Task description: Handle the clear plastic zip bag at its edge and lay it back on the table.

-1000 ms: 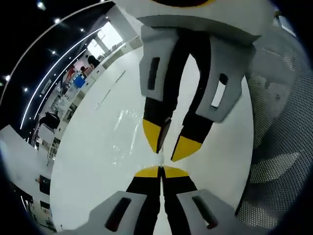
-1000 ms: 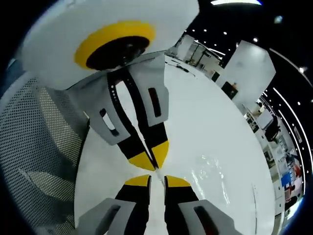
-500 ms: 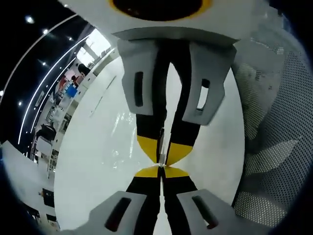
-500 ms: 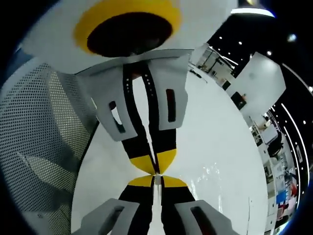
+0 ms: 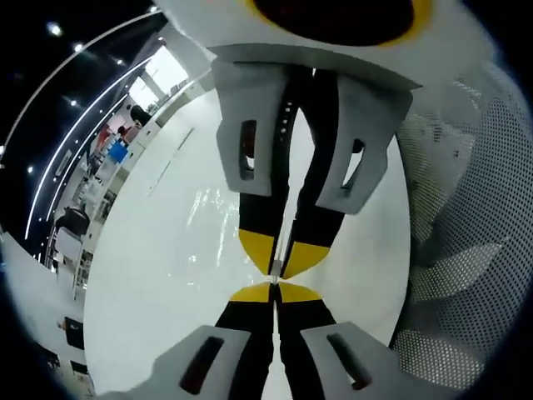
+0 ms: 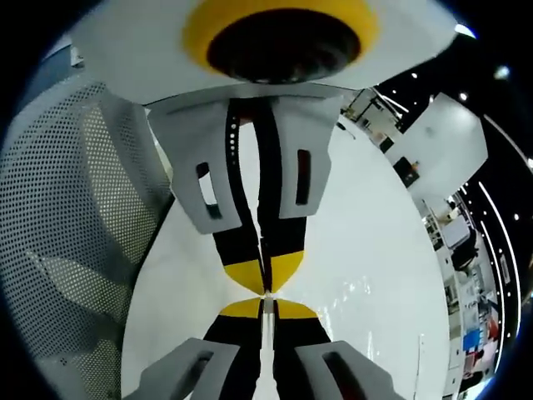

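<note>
The clear plastic zip bag lies as glinting creases on the white table. Its near edge runs as a thin clear strip into the jaws. In the left gripper view my left gripper rises from the bottom, shut on that edge. My right gripper comes down from the top, tip to tip with it and also shut on the edge. In the right gripper view my right gripper meets the left gripper the same way. The bag shimmers to the right on the table.
A grey mesh chair back stands close beside the table edge, and shows again as the chair on the left of the right gripper view. Far behind the table are shelves and desks of a large room.
My right gripper's jaws, apart one second ago, have shut on the bag's edge. Both grippers have drawn closer, tip to tip. The left gripper stayed shut.
</note>
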Motion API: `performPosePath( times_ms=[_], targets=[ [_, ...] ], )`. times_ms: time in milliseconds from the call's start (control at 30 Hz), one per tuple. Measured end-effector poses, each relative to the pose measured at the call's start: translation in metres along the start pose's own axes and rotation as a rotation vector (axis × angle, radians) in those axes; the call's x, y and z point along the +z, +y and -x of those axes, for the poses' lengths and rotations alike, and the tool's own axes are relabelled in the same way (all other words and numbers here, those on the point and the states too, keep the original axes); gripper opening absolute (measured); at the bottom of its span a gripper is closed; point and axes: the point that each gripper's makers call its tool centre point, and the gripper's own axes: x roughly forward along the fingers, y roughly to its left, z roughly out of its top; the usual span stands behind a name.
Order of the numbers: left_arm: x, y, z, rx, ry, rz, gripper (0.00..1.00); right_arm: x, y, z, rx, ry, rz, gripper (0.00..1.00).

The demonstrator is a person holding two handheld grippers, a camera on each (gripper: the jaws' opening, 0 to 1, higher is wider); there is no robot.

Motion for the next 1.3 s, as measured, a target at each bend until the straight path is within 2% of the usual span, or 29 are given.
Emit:
performPosePath(
  times_ms=[267, 367, 467, 533, 733, 900, 1033, 1167, 1300],
  targets=[
    [-0.002, -0.002, 0.000, -0.008, 0.010, 0.022, 0.00, -0.003, 0.001, -0.001, 0.015, 0.006, -0.023, 0.00],
    [0.000, -0.001, 0.003, -0.006, 0.005, 0.023, 0.00, -0.001, 0.001, 0.000, 0.009, 0.000, -0.003, 0.00],
    [0.003, -0.002, 0.004, -0.010, -0.023, 0.043, 0.00, 0.007, 0.000, 0.002, 0.019, -0.049, 0.015, 0.01],
    [0.003, -0.002, 0.006, -0.006, -0.023, 0.044, 0.00, 0.006, 0.000, 0.003, 0.026, -0.044, 0.026, 0.01],
    [0.005, -0.001, 0.005, -0.018, -0.041, 0.046, 0.00, 0.004, 0.000, 0.002, 0.036, -0.035, -0.023, 0.00],
    [0.007, -0.003, 0.002, -0.029, -0.025, 0.010, 0.00, -0.001, 0.001, 0.004, 0.034, -0.017, -0.062, 0.00],
    [0.009, -0.002, 0.001, -0.023, -0.026, 0.037, 0.00, -0.003, 0.000, 0.005, 0.026, -0.010, -0.077, 0.00],
    [0.010, -0.003, 0.002, -0.021, -0.014, 0.016, 0.00, -0.004, 0.000, 0.005, 0.016, -0.012, -0.111, 0.00],
    [0.009, -0.006, 0.005, -0.023, -0.011, 0.030, 0.00, -0.005, 0.003, 0.005, 0.007, -0.016, -0.131, 0.00]
  ],
)
